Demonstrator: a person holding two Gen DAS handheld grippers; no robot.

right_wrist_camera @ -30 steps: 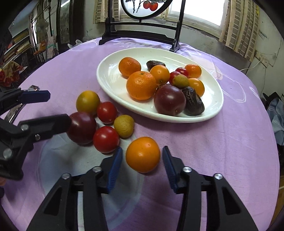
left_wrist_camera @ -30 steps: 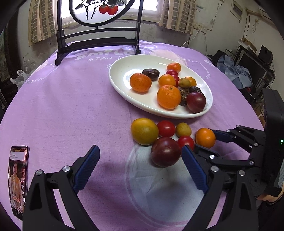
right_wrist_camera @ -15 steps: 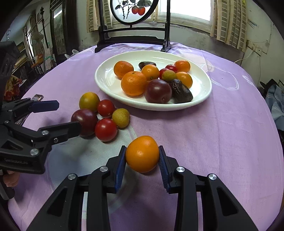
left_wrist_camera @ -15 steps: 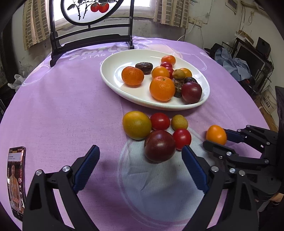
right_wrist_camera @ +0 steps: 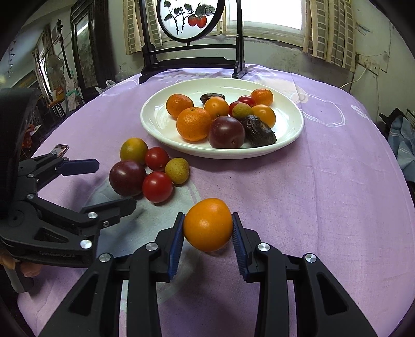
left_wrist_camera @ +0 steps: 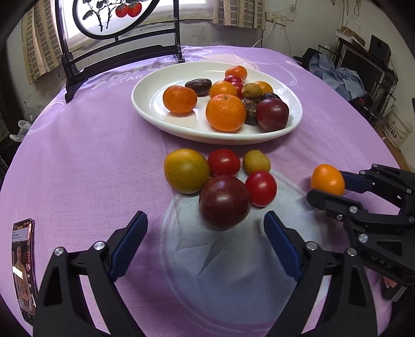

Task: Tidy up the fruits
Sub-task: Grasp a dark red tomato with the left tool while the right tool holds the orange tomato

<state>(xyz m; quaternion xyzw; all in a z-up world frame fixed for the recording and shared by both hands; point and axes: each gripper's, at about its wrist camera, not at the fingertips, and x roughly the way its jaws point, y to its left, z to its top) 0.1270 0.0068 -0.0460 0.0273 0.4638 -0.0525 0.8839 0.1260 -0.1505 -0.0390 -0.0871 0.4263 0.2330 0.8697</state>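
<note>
My right gripper [right_wrist_camera: 208, 226] is shut on a small orange [right_wrist_camera: 208, 224] and holds it just above the purple cloth; the orange also shows in the left wrist view [left_wrist_camera: 327, 179]. My left gripper [left_wrist_camera: 205, 228] is open, its jaws on either side of a dark purple plum [left_wrist_camera: 224, 202] without touching it. Around the plum lie a yellow-green citrus [left_wrist_camera: 186, 171], two red tomatoes [left_wrist_camera: 223, 162] [left_wrist_camera: 261, 188] and a small yellow-green fruit [left_wrist_camera: 256, 162]. A white oval plate [left_wrist_camera: 155, 103] beyond holds several oranges, tomatoes, a plum and dates.
A phone [left_wrist_camera: 23, 269] lies at the table's left front edge. A black wooden stand with a round painted panel [right_wrist_camera: 192, 18] stands behind the plate. The round table's edge drops off at right toward clutter and clothes [left_wrist_camera: 342, 77].
My right gripper closed on the orange, lifted it off the cloth and drew it right, away from the loose fruit. My left gripper stayed open near the plum.
</note>
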